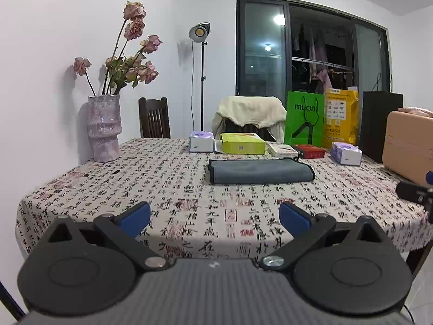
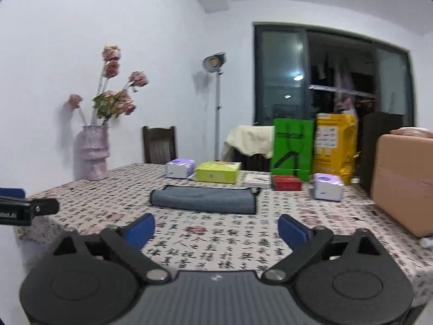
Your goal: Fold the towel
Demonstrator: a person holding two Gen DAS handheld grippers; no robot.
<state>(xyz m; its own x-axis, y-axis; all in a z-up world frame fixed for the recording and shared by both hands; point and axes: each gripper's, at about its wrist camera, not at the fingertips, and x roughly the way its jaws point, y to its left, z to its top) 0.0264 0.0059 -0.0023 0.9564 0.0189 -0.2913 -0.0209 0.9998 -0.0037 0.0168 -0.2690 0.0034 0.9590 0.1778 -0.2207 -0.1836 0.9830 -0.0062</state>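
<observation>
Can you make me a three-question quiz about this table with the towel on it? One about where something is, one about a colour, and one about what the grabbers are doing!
1. Where is the vase?
A. far left of the table
B. on the chair
C. on the towel

2. What colour is the towel?
A. yellow
B. grey
C. red

3. What are the left gripper and right gripper doing?
A. pinching the towel
B. open, holding nothing
C. holding a box

Answers: 1 A, it stands on the tablecloth's left side. 2 B, the folded cloth is grey. 3 B, the blue fingers are spread, short of the towel.
</observation>
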